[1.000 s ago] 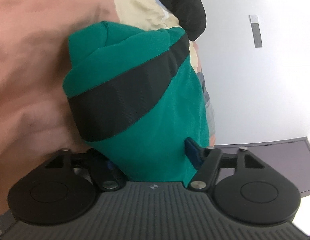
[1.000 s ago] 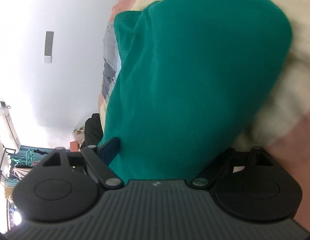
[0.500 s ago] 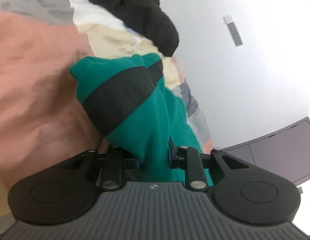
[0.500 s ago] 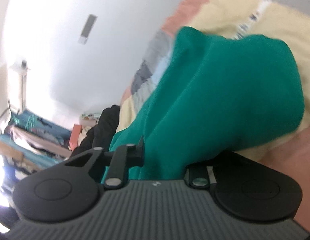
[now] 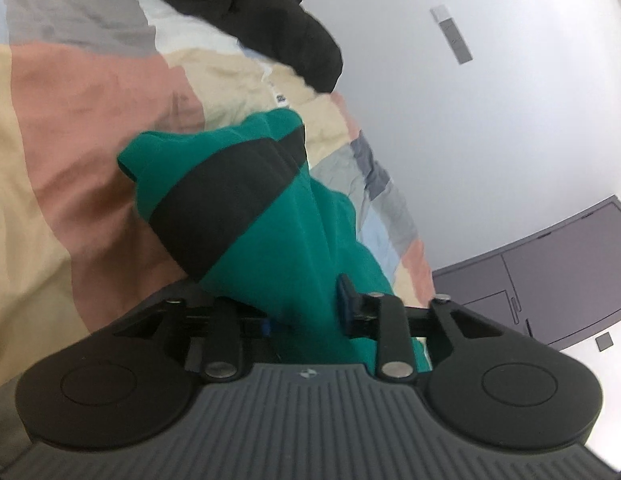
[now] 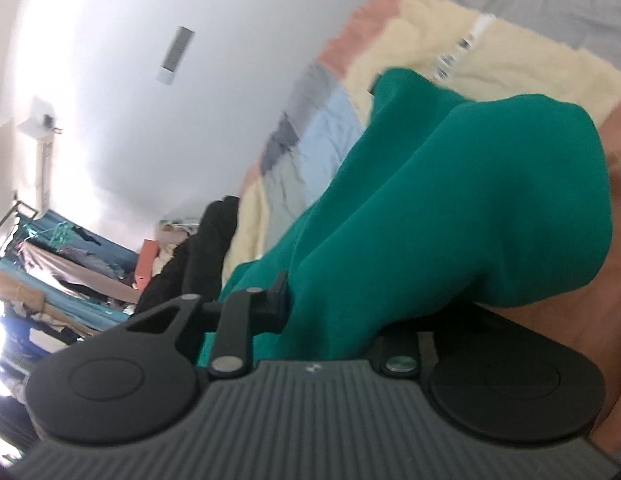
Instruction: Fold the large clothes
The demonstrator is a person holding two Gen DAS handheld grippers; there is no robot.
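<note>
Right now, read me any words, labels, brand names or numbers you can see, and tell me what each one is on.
No text can be read in either view.
Small emblem on the left gripper's body: a logo mark, too small to read.
Small emblem on the right gripper's body: too small to read.
Dark printed marks on the patchwork bedspread, also seen from the right wrist: blurred, unreadable.
The green garment shows no label or print.

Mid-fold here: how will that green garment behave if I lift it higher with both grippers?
Likely floppy: the green garment already drapes in soft folds between the left gripper and right gripper. Probably bulky; it bunches thickly. Both jaws are opening around it, so it may slip.
</note>
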